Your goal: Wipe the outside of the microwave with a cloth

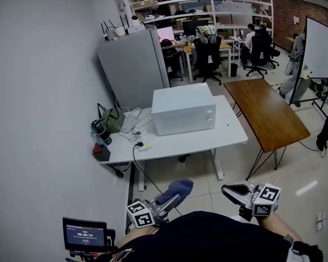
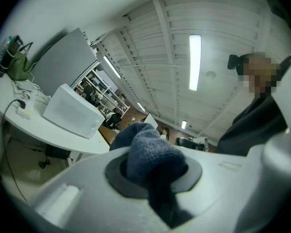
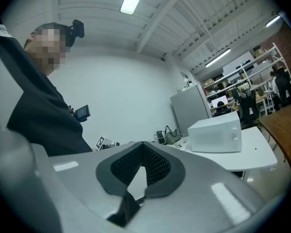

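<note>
The fingers of the left gripper [image 2: 153, 174] are clenched on a bunched blue cloth [image 2: 148, 152] that bulges out past their tips, while those of the right gripper [image 3: 141, 152] are pressed together at the tips with nothing between them. Both grippers hang low and near, close to the person's dark-clad body, well apart from the white microwave [image 1: 185, 111]. It stands on the far white surface [image 1: 232, 134] by the wall, with a green bag [image 1: 113, 120] to its left and a brown wooden table [image 1: 269, 112] to its right.
</note>
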